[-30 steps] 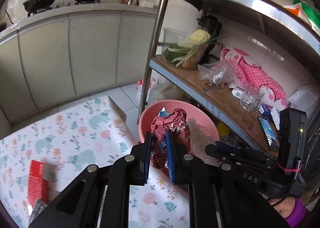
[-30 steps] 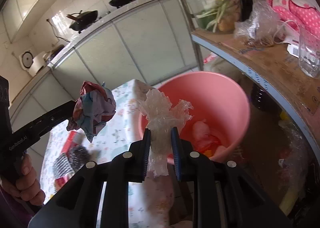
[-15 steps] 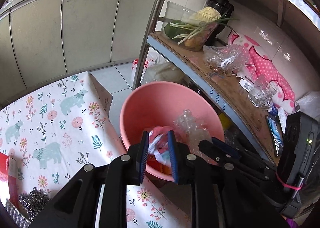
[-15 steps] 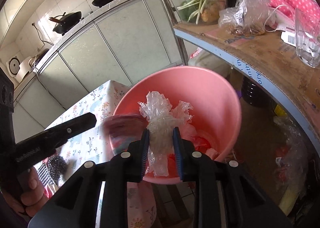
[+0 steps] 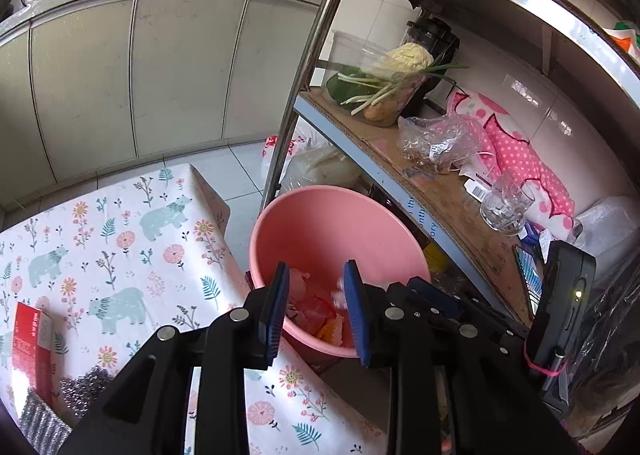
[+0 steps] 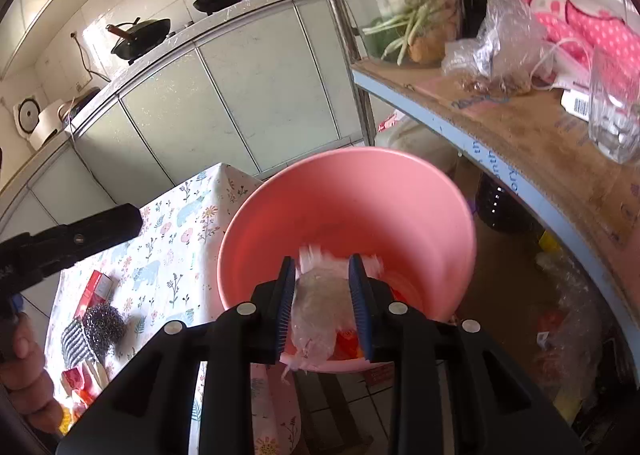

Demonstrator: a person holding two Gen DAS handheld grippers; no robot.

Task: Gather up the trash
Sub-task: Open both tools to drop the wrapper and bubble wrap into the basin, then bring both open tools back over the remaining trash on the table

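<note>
A pink plastic bin (image 5: 320, 223) stands beside the table's corner, with crumpled wrappers (image 5: 316, 307) at its bottom; it also shows in the right wrist view (image 6: 360, 199). My left gripper (image 5: 316, 307) is open and empty over the bin's near rim. My right gripper (image 6: 324, 295) is open over the bin, and a blurred clear plastic wrapper (image 6: 316, 307) hangs loose between its jaws. The left gripper's arm (image 6: 72, 239) shows at the left of the right wrist view.
A table with a floral cloth (image 5: 120, 247) carries a red box (image 5: 28, 339) and steel scourers (image 6: 102, 321). A metal shelf rack (image 5: 440, 191) with vegetables, bags and a glass (image 5: 504, 207) stands close on the right. Cabinets (image 5: 160, 75) stand behind.
My left gripper opened and dropped the red crumpled wrapper into the bin. My right gripper moved over the bin and opened, so the clear plastic wrapper is coming loose.
</note>
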